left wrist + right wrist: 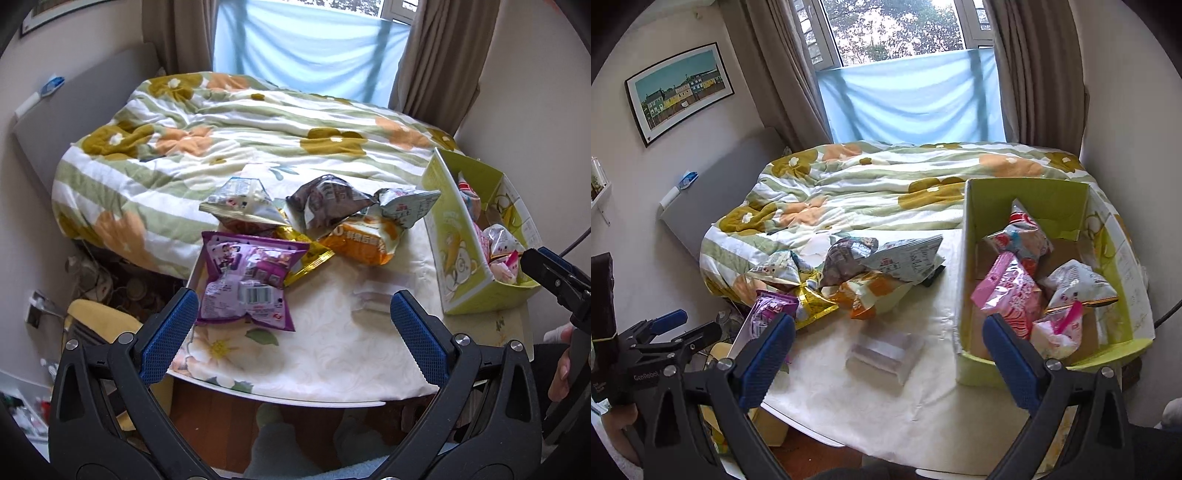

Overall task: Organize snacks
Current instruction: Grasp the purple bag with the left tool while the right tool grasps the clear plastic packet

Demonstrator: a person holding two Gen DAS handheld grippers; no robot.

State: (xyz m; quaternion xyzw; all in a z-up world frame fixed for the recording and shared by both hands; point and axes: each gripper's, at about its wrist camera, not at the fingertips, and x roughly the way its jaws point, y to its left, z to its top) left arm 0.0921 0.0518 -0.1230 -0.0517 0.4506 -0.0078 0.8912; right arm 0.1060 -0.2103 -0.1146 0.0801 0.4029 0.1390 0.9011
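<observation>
Snack pile (pixel 295 221) sits at the bench's (pixel 332 350) far-left edge; box (pixel 967 295) with packets (pixel 1015 295) at its right edge; bed (pixel 221 129) behind.

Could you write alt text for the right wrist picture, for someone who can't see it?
Open blue-padded right tongs hover over a white-clothed table. A green cardboard box holds pink and white snack packets; more crumpled packets lie heaped on the left, before a floral-quilted bed.
</observation>
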